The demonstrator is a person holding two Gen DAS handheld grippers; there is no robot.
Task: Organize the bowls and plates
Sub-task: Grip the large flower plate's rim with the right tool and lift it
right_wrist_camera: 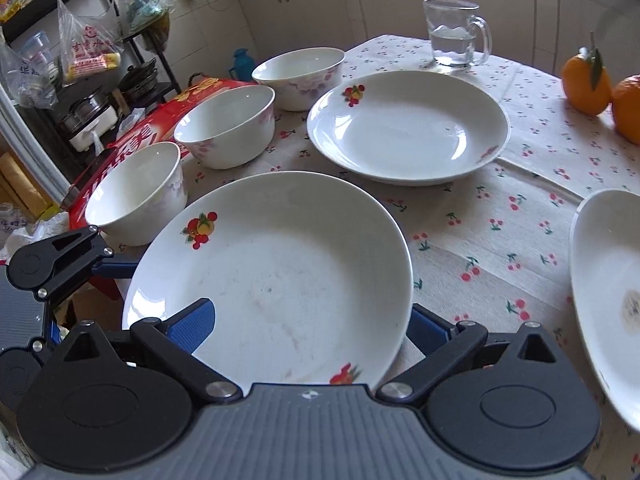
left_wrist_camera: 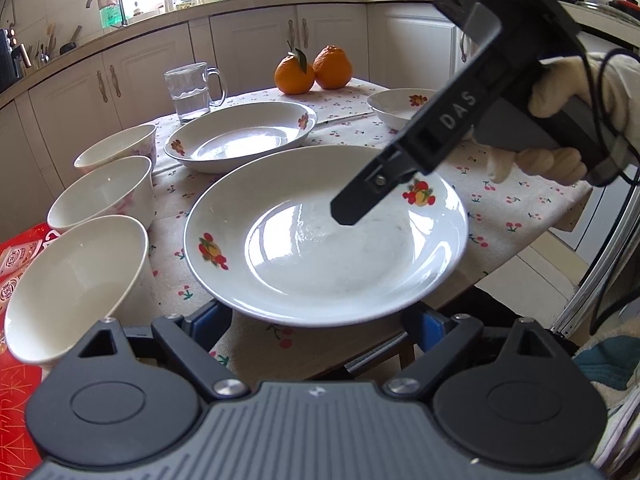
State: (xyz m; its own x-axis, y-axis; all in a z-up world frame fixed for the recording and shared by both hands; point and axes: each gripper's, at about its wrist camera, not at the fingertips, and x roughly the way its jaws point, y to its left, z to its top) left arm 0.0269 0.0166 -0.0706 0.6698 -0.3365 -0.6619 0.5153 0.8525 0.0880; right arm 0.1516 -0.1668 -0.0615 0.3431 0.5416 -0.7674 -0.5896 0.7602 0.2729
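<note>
Plate fills the near ground of both wrist views, lifted at the bench's near edge between the two hand-held grippers. The left hand-held gripper sits low under the plate's near rim, its blue-padded fingers spread wide to either side; whether they press the rim cannot be told. The right hand-held gripper meets the same plate from the opposite rim, its left blue finger lying over the plate's inner face and its right one showing past the edge, spread wide and not clamped as far as the view tells. In the left wrist view the right tool slants down from the upper right, its black tip over the plate's far side, held by a gloved hand wrapped round the handle. Three bowls stand in a row left of the plate, running away along the bench edge. Beyond the held plate a second plate lies flat on the cherry-print cloth, apart from it. A third plate lies to the right, partly cut by the frame. Farther back stand a glass mug with water and two oranges side by side.
</note>
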